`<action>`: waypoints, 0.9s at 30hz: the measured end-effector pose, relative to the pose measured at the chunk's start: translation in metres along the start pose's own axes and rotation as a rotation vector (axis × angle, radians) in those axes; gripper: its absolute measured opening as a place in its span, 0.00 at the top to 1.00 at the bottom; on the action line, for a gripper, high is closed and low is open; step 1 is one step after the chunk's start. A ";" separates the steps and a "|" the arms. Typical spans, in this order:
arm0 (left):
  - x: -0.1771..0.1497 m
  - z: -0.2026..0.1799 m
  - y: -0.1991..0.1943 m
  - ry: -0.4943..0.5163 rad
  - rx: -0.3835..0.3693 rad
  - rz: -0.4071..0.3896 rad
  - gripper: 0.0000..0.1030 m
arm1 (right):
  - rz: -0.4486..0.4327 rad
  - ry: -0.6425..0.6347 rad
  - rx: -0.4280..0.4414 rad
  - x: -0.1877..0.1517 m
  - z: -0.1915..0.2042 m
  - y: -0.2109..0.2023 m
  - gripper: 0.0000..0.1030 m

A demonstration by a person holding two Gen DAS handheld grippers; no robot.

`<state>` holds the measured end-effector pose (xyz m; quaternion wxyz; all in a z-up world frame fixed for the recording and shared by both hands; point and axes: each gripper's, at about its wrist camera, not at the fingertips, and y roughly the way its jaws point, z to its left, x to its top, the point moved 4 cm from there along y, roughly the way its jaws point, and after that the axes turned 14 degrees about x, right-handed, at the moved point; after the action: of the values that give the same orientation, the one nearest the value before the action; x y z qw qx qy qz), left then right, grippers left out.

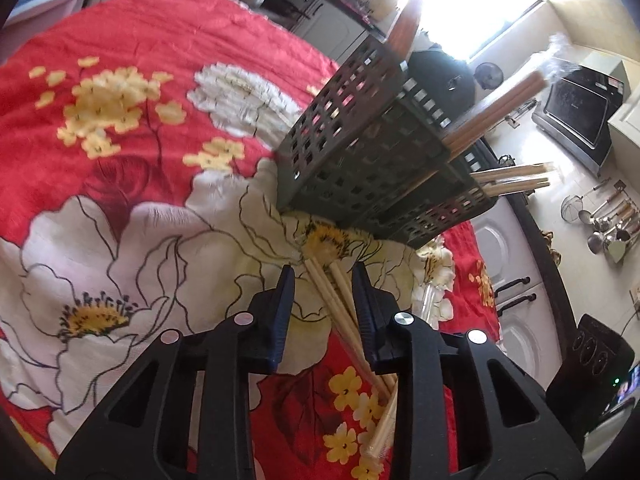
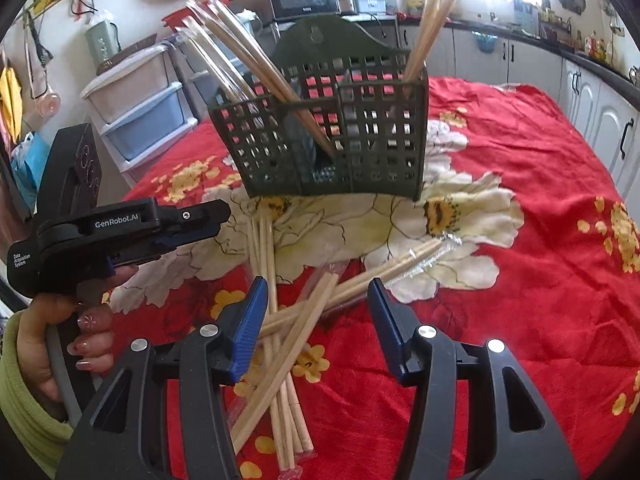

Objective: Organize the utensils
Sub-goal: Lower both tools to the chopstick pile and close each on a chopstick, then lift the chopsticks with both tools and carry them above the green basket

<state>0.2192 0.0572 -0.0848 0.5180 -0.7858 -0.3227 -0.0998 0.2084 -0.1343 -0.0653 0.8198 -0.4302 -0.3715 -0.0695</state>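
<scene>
We found the dark green perforated plastic utensil caddy (image 2: 332,136) standing upright on the red floral cloth (image 2: 520,208) at the middle of the table, its far compartments already holding pale wooden chopsticks (image 2: 248,52) that leaned out to the left and another bundle (image 2: 432,20) that rose at the right. Near of the caddy, a loose heap of wooden chopsticks (image 2: 280,320) lay crossed on the cloth — some bare, some in clear plastic sleeves (image 2: 424,260).

We noted the left gripper (image 1: 322,284) low over the heap, its black fingers with blue pads set either side of two chopsticks (image 1: 336,300). Its jaws stood narrow, yet a gap remained on the left pad's side; the right pad was close against the sticks, and we could not tell whether it touched them. We saw nothing clamped. From the right wrist view the same gripper (image 2: 216,212) came in from the left, gripped by a hand (image 2: 68,332) in a light green sleeve (image 2: 16,392).

The right gripper (image 2: 316,292) hung over the near end of the heap with its jaws about half apart — the crossed sticks lay between and below the blue pads (image 2: 250,328), which touched none of them.
</scene>
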 end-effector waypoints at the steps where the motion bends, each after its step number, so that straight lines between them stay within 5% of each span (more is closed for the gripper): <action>1: 0.000 0.002 0.004 -0.010 -0.003 0.017 0.78 | 0.005 0.006 0.002 -0.001 -0.001 0.001 0.52; 11: 0.007 0.005 0.030 -0.060 0.006 0.097 0.82 | 0.065 0.078 0.043 -0.012 -0.011 0.012 0.65; 27: 0.019 0.001 0.042 -0.045 0.024 0.096 0.90 | 0.063 0.185 0.101 -0.017 -0.032 0.005 0.86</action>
<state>0.2593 0.0546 -0.1076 0.5240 -0.7963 -0.2975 -0.0533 0.2160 -0.1587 -0.0916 0.8732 -0.3913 -0.2834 -0.0643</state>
